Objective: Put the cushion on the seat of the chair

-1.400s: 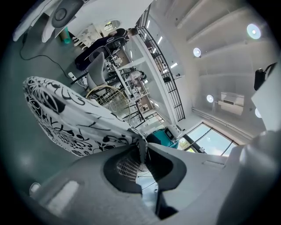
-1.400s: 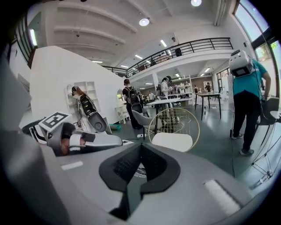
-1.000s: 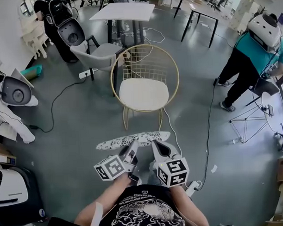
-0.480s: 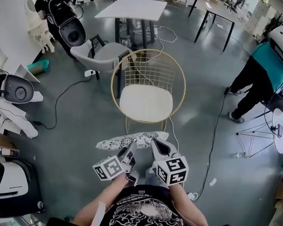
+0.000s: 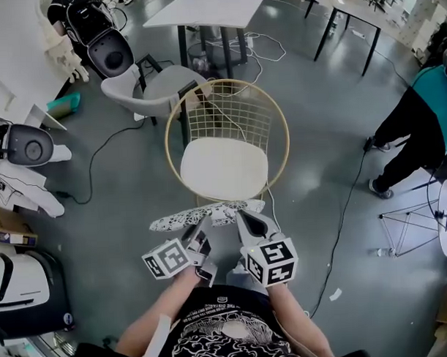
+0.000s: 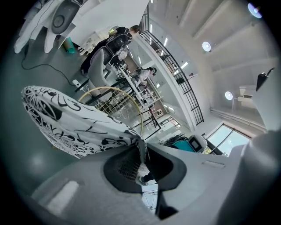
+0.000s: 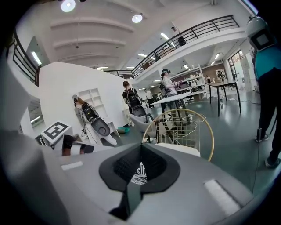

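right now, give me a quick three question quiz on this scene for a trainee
1. True or false: the cushion already lies on the seat of the chair.
2. Left gripper, right gripper: which grips the cushion? A left only, B right only, C both.
3. What colour is the chair's wire frame?
Key: 1 false; 2 C; 3 gold.

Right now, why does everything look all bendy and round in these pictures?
Both gripper views use wide lenses: in the left gripper view the cushion balloons up close inside a dark round edge; in the right gripper view the balcony railing curves and a ceiling lamp flares white; in the head view the table legs lean outward and the grey floor shines.
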A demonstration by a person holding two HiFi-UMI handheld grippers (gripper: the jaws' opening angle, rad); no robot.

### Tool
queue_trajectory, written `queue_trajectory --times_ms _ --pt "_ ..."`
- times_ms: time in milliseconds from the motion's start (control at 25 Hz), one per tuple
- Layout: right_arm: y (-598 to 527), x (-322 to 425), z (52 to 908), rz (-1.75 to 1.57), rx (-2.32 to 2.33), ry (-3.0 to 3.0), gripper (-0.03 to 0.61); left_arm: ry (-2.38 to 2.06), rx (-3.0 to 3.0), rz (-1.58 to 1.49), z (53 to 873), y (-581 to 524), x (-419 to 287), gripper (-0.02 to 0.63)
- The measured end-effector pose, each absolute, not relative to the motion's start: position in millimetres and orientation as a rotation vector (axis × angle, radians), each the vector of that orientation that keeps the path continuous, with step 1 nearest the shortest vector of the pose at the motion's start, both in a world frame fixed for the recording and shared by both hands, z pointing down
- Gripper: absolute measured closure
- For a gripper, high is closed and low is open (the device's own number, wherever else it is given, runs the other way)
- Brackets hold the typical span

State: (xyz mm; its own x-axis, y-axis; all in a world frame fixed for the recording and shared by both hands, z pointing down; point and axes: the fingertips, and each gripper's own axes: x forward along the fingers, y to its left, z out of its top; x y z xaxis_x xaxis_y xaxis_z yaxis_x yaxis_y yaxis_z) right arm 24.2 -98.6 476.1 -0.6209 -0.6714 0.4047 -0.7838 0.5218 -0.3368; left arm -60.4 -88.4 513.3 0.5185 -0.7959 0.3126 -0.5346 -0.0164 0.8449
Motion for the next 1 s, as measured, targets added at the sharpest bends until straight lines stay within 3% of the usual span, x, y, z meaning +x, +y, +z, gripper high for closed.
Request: queue_trajectory --times_ms 1000 --pt "-206.5 42.7 490.3 0.741 1.291 -2.476 0.580 -0.978 1.729 -0.269 522.5 -231.0 -26.6 0.598"
